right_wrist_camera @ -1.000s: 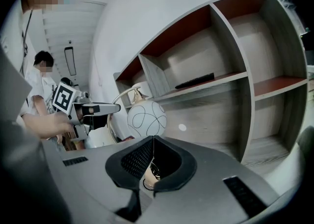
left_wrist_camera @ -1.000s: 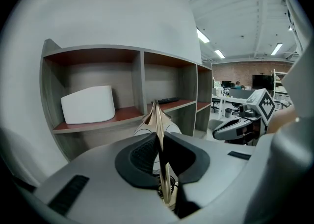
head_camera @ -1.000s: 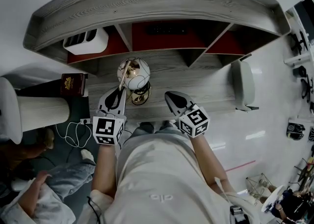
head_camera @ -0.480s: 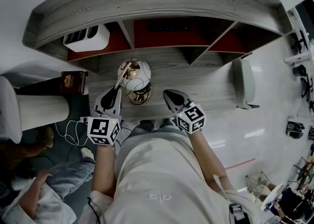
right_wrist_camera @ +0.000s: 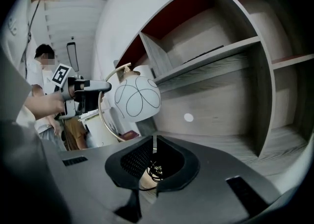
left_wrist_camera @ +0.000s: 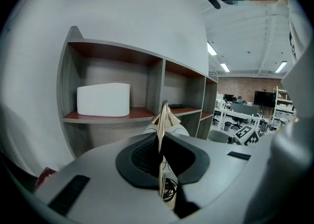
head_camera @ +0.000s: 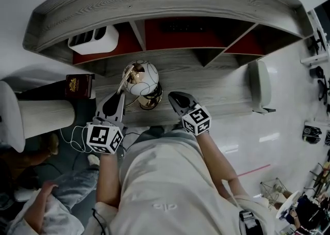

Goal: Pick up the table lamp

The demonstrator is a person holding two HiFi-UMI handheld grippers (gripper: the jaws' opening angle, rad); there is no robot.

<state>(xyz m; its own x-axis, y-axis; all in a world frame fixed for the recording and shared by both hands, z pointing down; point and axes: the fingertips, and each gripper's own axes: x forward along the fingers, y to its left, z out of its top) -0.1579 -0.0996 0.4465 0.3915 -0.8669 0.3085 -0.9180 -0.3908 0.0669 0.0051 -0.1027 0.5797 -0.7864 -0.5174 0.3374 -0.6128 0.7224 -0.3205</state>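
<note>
Left gripper view: table lamp (left_wrist_camera: 165, 118) pinched between the jaws.

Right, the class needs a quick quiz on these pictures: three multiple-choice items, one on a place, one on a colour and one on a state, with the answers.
1. Where is the white box?
A on the floor
B in the leftmost shelf compartment
C on the desk beside the lamp

2. What colour is the lamp's globe shade?
A plain red
B green
C white with black lines

3. What is the left gripper doing?
A shut on the lamp's gold arc
B wide open and empty
C lying on the shelf

Answers: B, the head view shows it inside that compartment; C, the head view and right gripper view both show this; A, its pads press the arc between them.
</note>
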